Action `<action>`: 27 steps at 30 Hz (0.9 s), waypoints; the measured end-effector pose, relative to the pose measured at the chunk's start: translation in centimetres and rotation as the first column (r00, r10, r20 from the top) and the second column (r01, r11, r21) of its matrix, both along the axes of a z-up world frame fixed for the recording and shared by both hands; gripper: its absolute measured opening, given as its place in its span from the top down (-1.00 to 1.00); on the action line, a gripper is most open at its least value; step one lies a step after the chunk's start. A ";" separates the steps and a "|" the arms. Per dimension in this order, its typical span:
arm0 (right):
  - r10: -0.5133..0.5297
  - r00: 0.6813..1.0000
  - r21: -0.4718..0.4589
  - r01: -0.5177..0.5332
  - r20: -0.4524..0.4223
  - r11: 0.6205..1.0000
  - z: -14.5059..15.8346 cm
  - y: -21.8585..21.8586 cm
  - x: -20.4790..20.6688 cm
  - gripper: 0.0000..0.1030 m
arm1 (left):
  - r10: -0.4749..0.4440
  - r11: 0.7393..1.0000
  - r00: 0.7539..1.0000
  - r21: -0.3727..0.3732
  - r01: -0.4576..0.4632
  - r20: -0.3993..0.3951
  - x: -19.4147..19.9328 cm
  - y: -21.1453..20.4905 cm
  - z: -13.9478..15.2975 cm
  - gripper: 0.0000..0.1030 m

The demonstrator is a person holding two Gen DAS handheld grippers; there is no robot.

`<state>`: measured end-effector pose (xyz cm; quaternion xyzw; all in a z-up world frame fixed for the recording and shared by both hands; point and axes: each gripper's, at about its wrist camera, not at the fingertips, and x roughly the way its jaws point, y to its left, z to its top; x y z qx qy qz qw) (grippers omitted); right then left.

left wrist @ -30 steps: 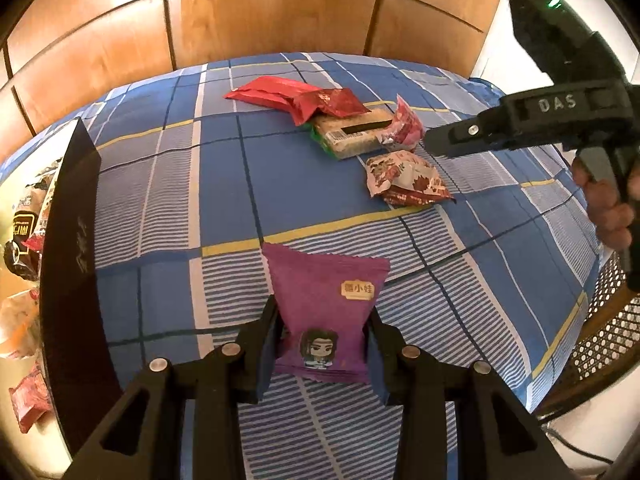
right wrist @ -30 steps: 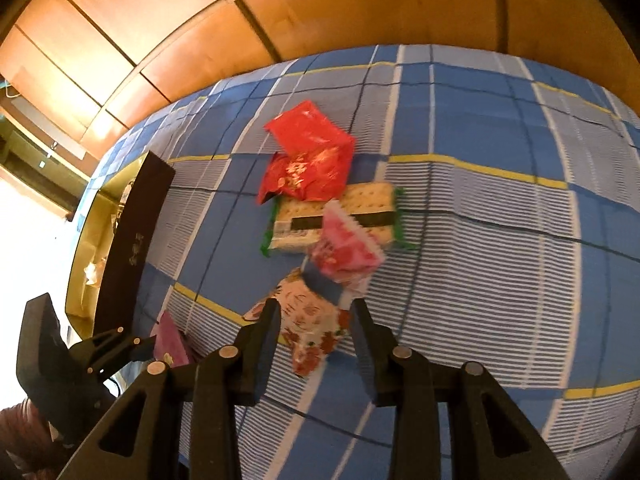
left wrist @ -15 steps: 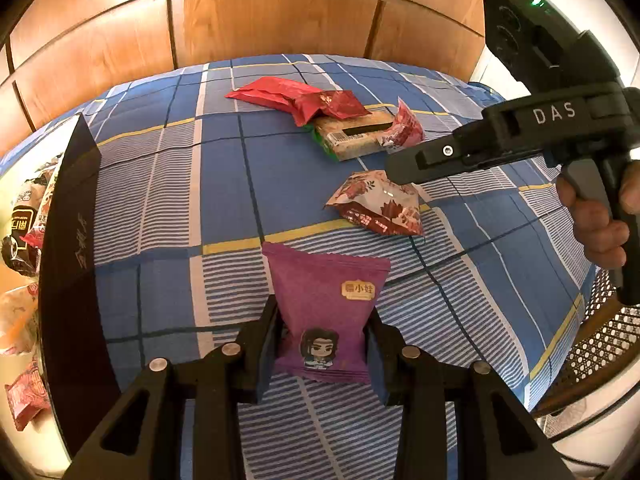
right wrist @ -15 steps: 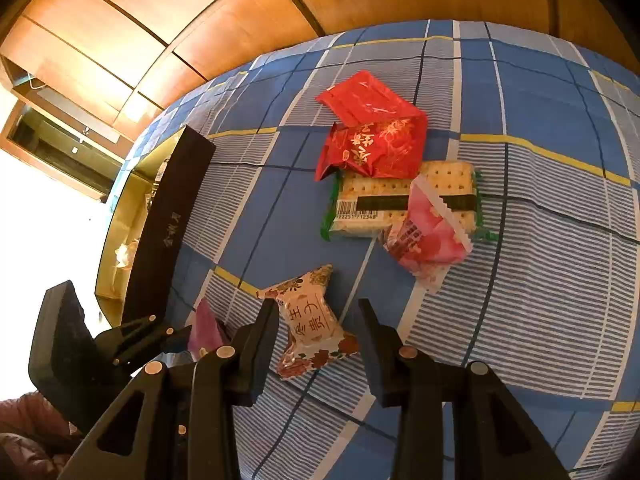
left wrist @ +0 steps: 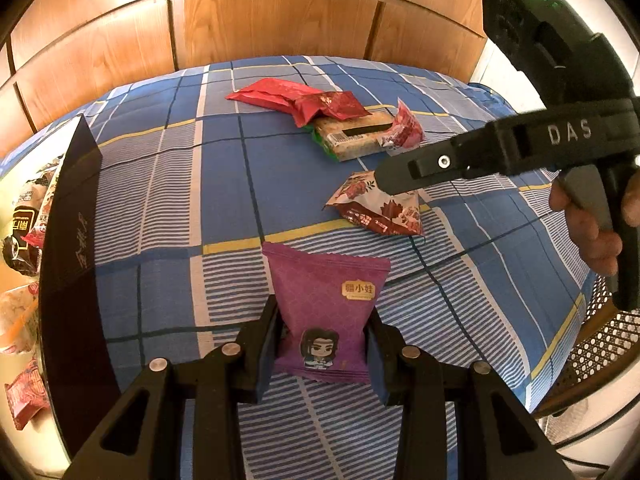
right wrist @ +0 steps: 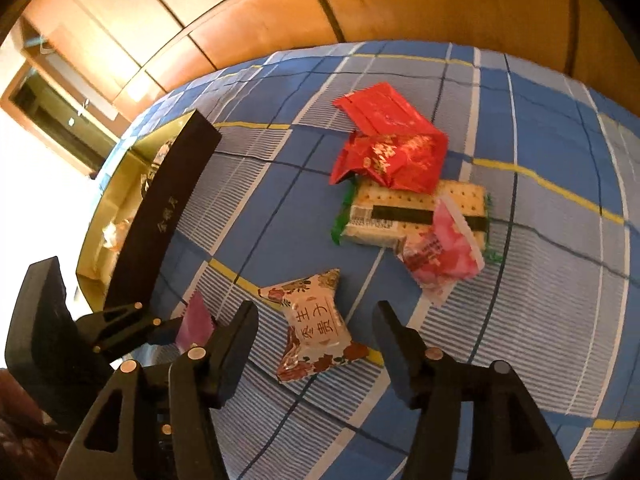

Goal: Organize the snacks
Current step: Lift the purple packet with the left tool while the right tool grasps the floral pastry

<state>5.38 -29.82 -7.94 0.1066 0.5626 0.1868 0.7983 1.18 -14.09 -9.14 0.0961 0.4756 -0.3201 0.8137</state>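
Observation:
My left gripper (left wrist: 324,344) is shut on the lower part of a purple snack packet (left wrist: 326,304), which it holds upright just above the blue checked cloth (left wrist: 168,208). A floral white-and-red packet (right wrist: 316,328) lies flat on the cloth between the fingers of my right gripper (right wrist: 316,316). Those jaws are opening and neither pad touches the packet. In the left wrist view the right gripper (left wrist: 384,182) hovers over that same floral packet (left wrist: 376,210). The right wrist view shows the left gripper (right wrist: 160,330) and purple packet (right wrist: 196,320) at lower left.
A dark box (left wrist: 68,240) with a gold inside (right wrist: 108,216) stands at the left and holds several snacks (left wrist: 24,216). Farther back lie two red packets (right wrist: 384,108) (right wrist: 396,156), a cracker pack (right wrist: 400,208) and a pink packet (right wrist: 444,248). A wicker chair (left wrist: 600,344) stands beyond the right edge.
My right gripper has carried the floral packet away from the pile toward the purple one. Its jaws have spread wide and the packet now lies loose on the cloth. The left gripper has kept still.

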 end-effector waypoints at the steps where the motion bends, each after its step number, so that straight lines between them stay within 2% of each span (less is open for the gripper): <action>1: 0.012 1.000 -0.016 -0.012 0.011 1.000 0.0 0.3 -0.1 -0.17 | 0.000 1.000 1.000 0.001 0.000 0.000 0.0 0.0 0.0 0.23; 7: 0.101 0.994 -0.162 -0.093 0.039 0.982 -1.1 2.4 -0.2 -0.17 | 0.002 1.000 1.000 0.002 -0.002 0.002 0.0 -0.1 0.0 0.23; 10: 0.146 0.989 -0.252 -0.132 0.038 0.959 -1.9 3.5 -0.5 0.55 | 0.008 1.000 1.000 -0.003 -0.008 0.000 0.0 0.0 0.1 0.24; 12: 0.160 0.986 -0.277 -0.139 0.054 0.951 -1.9 3.8 -0.7 0.56 | 0.014 1.000 1.000 -0.009 -0.014 -0.005 0.1 0.1 0.2 0.27; 19: 0.148 0.988 -0.255 -0.130 0.053 0.958 -2.2 3.1 -0.6 0.54 | 0.027 0.999 1.000 0.021 -0.027 0.009 -0.1 0.1 0.5 0.29; 23: 0.169 0.983 -0.277 -0.142 0.076 0.950 -2.0 3.4 -0.9 0.55 | 0.050 0.998 0.999 0.030 -0.050 0.016 0.0 0.6 1.0 0.29; 27: 0.182 0.979 -0.298 -0.147 0.095 0.943 -1.8 3.7 -1.1 0.55 | 0.059 0.998 0.996 0.010 -0.060 0.060 -0.4 1.1 2.7 0.29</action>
